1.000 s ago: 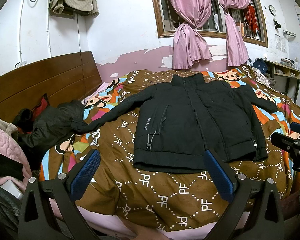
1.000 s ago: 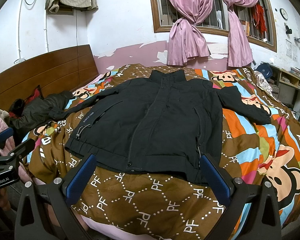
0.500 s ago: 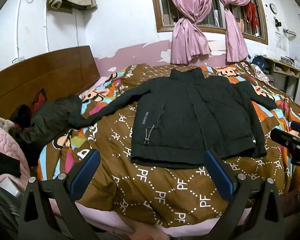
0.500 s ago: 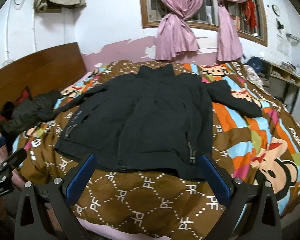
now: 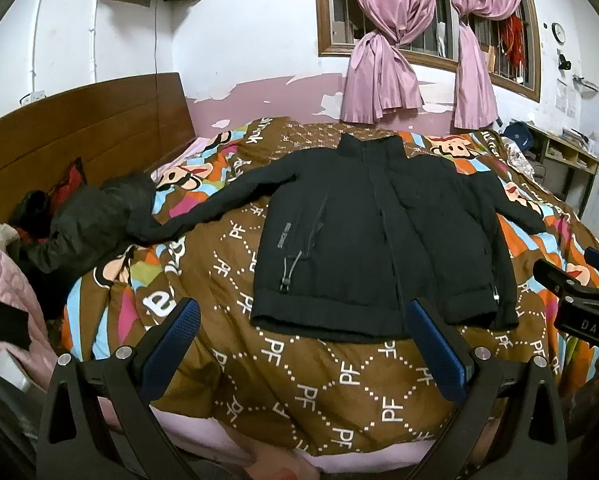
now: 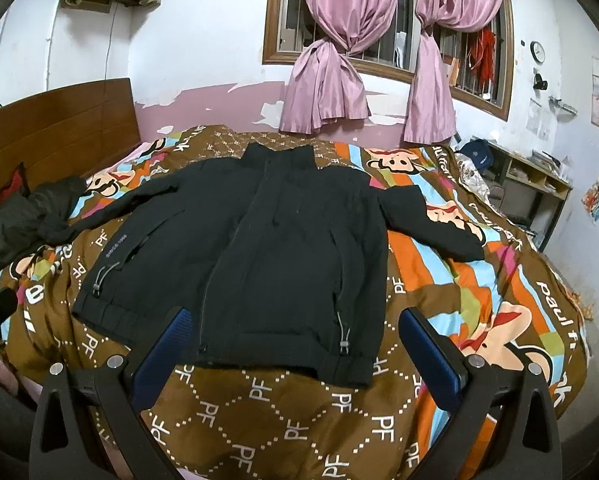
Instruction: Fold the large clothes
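Note:
A black zip-up jacket [image 5: 375,240] [image 6: 259,256] lies flat and front-up on the bed, collar toward the window, both sleeves spread out to the sides. My left gripper [image 5: 303,330] is open near the bed's front edge, short of the jacket's hem, with nothing between its blue pads. My right gripper [image 6: 293,338] is open too, hovering just in front of the hem, also empty. The right gripper's body [image 5: 579,300] shows at the right edge of the left wrist view. The left sleeve's cuff touches a heap of dark clothes.
A brown cartoon-print quilt [image 5: 307,384] [image 6: 479,288] covers the bed. A heap of dark clothes [image 5: 83,224] [image 6: 27,216] lies at the left by the wooden headboard [image 5: 79,128]. Pink bedding [image 5: 3,280] sits at far left. A shelf [image 6: 539,188] stands at the right wall.
Both grippers have pulled back and tilted up a little, so the jacket sits lower and farther in each view. The jacket has not moved. Both grippers stay open.

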`<move>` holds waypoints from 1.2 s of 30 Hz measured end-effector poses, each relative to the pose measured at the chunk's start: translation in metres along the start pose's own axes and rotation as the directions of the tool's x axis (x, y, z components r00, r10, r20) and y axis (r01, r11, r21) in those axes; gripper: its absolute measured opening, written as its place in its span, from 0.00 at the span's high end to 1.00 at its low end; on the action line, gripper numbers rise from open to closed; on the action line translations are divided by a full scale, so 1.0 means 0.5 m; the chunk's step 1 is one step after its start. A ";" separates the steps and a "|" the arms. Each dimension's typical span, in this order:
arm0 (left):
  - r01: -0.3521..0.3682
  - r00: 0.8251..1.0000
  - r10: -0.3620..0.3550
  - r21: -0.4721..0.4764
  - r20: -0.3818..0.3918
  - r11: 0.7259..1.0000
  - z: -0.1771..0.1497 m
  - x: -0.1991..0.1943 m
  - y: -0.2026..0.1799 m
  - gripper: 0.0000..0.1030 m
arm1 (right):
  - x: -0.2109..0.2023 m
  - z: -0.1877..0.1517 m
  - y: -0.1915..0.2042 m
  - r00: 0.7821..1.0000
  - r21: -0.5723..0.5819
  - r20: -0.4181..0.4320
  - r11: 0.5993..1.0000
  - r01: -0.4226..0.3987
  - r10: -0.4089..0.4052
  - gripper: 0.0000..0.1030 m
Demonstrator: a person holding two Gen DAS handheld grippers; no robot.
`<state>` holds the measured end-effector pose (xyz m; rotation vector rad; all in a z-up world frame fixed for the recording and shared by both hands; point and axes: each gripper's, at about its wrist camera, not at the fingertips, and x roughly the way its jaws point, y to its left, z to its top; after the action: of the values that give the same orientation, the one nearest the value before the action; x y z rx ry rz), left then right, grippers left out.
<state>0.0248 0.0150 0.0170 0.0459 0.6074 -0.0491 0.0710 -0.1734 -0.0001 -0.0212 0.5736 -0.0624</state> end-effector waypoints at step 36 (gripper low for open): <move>-0.098 0.993 0.120 0.519 -0.009 0.849 0.323 0.521 -0.222 0.02 | 0.546 0.363 -0.337 0.993 -0.078 -0.112 0.997 0.015 -0.023 0.00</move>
<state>0.3240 -0.1136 -0.0025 0.6098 0.6179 -0.1013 0.3893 -0.3590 0.0107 -0.0985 0.6889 -0.0605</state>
